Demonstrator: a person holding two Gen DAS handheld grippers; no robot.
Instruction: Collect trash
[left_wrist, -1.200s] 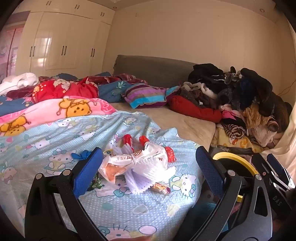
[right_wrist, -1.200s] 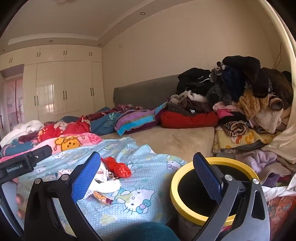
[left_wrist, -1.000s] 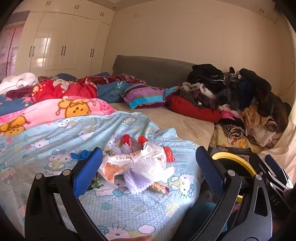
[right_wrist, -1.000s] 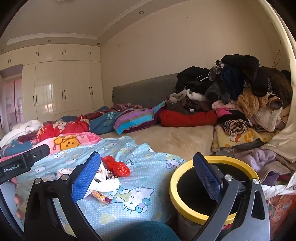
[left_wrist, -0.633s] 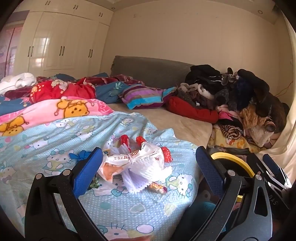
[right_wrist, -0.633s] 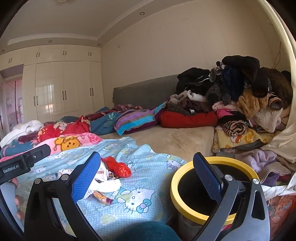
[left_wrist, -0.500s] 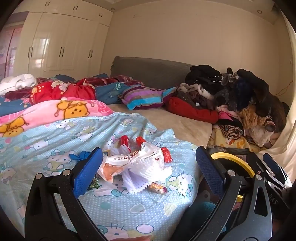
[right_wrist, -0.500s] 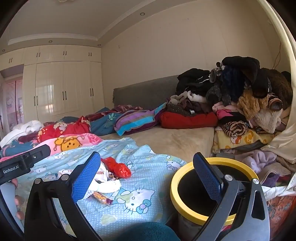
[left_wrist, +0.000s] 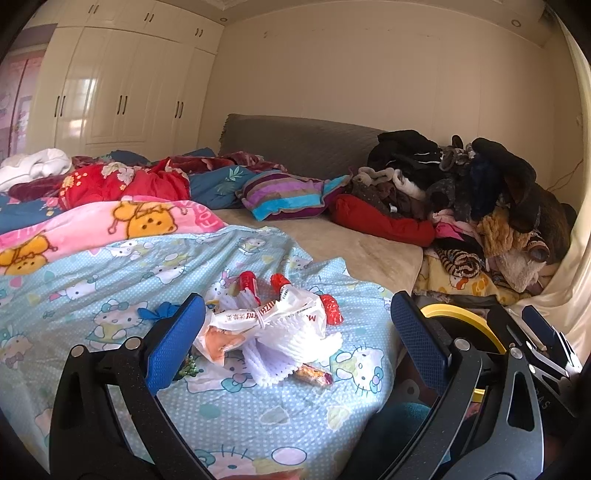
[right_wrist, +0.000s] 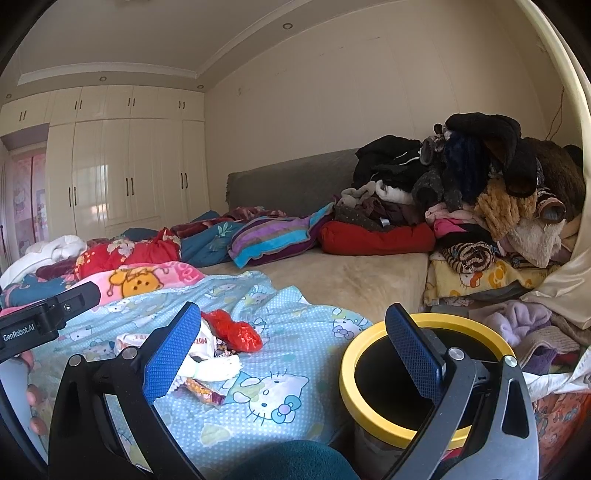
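Lying on the blue cartoon-cat bedsheet (left_wrist: 110, 273), the wrapper pile (left_wrist: 266, 325) sits beyond the left gripper (left_wrist: 295, 332), jaws wide open; the right gripper (right_wrist: 291, 347), likewise agape, hovers near the yellow-rimmed bin (right_wrist: 421, 369), seemingly empty.

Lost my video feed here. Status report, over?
Left gripper open, empty. Right gripper open, empty. Trash pile untouched on Hello Kitty sheet; yellow-rimmed bin beside bed. Nothing in the way.
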